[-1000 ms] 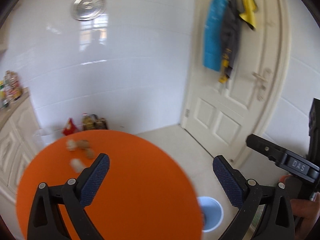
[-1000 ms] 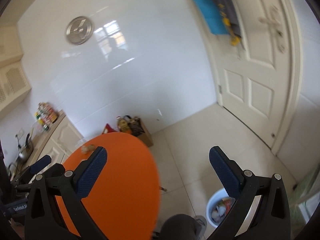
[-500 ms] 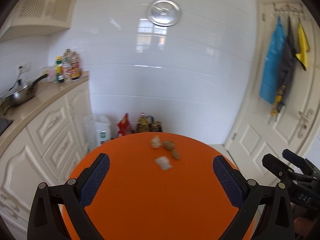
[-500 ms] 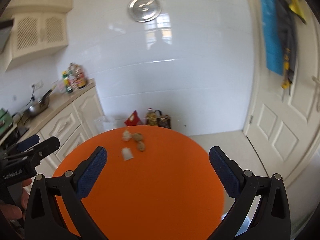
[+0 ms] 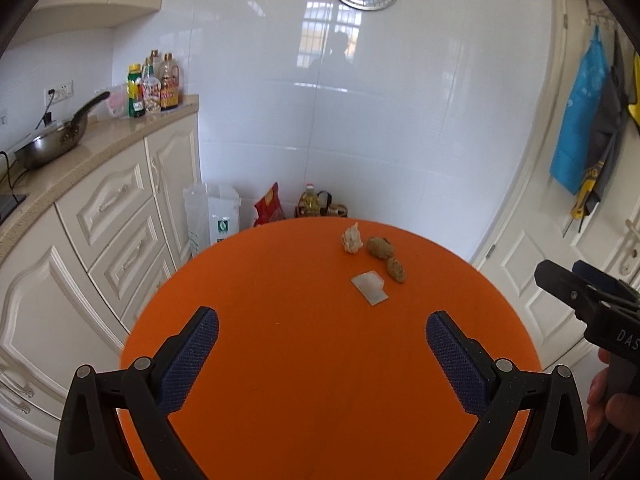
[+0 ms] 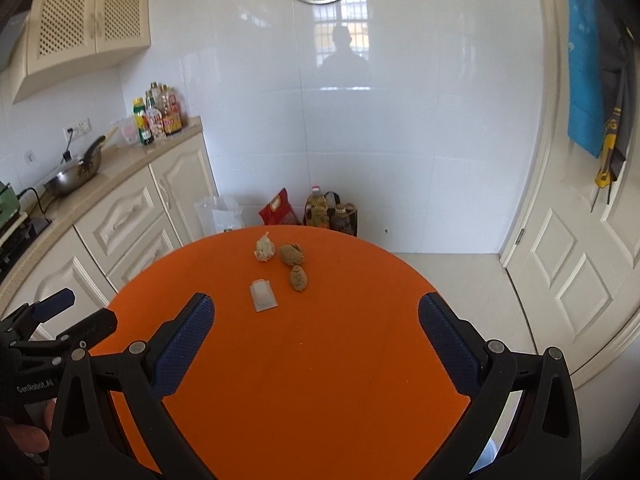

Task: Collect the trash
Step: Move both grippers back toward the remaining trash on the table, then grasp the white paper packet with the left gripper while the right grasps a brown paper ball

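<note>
Round orange counter [image 5: 320,360] — fills the lower half of both wrist views, its surface bare apart from a small cluster of trash at the far side.

Kitchen cabinets with a beige worktop [image 5: 100,148] — run along the left wall; a steel pan [image 5: 48,144] and a group of bottles [image 5: 154,84] stand on the worktop.

White panelled door [image 6: 580,260] — at the right, with a blue cloth [image 6: 584,64] hanging on it.

Left hand-held gripper [image 5: 322,336] — hovers above the near part of the counter, both blue-padded fingers [image 5: 188,360] spread wide, nothing between them. It also shows at the left edge of the right wrist view [image 6: 52,320].

Right hand-held gripper [image 6: 316,330] — hovers beside the left one, likewise spread wide and holding nothing; it shows at the right edge of the left wrist view [image 5: 588,296].

Bags and an oil bottle [image 6: 318,208] — on the floor against the white tiled wall, beyond the counter.

Trash, all lying on the far side of the counter, well apart from both pairs of fingers:
- flat white wrapper [image 6: 263,294], nearest the grippers;
- two brown lumps [image 6: 292,256], just beside each other;
- crumpled pale scrap [image 6: 265,247], just left of the farther lump.
</note>
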Motion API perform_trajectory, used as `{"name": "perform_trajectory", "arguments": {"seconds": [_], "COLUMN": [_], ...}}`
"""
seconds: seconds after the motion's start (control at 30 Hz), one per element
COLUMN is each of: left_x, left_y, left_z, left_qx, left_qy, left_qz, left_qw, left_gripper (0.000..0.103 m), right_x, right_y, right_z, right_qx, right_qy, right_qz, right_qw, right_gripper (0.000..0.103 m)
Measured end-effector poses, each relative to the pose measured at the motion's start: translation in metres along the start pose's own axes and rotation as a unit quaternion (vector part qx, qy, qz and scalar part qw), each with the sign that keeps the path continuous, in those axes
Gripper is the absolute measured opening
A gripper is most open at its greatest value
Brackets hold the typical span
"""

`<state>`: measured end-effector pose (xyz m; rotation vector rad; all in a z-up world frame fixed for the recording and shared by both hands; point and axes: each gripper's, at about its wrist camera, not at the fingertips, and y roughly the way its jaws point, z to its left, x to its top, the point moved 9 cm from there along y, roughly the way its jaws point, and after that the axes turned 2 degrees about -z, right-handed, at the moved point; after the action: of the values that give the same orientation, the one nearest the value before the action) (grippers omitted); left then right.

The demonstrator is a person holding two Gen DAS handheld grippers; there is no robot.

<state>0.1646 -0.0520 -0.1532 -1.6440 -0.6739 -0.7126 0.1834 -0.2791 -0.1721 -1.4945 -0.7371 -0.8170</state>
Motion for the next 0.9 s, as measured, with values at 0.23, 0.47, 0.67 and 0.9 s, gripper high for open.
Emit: {"name": "perform_trajectory", "arguments": {"seconds": [0.23,0.47,0.67,0.9], "left_x": [0.034,0.059,0.064,0.089], "left_y": [0.100,0.230,0.323,0.357], "left_z": [-0.046,-0.093,-0.114,-0.111], "left_qx": [-0.005,0.004,0.004,-0.008], "left_qy": [0.015,0.034,0.030,0.010], "left_qz": [0.038,0.089,0.134,0.117], "left_qw": [0.9991,0.9955,0.9905,0.9931], "left_gripper": [0.102,0.100,0.073,0.026], "right_x": [-0.001,-0.006,-0.011,-0.016], "right_y": [0.060,0.115,0.143,0.168], "right_z": [-0.030,-0.047,-0.059,-0.045], "right_qx": [0.000,0.016,0.015,0.028], "right_qy": [0.009,0.027,0.041,0.024], "right_qz": [0.036,0.071,0.088,0.107], "right_qw": [0.999,0.997,0.995,0.994], "right_gripper": [0.103,0.103,0.103,0.103]}}
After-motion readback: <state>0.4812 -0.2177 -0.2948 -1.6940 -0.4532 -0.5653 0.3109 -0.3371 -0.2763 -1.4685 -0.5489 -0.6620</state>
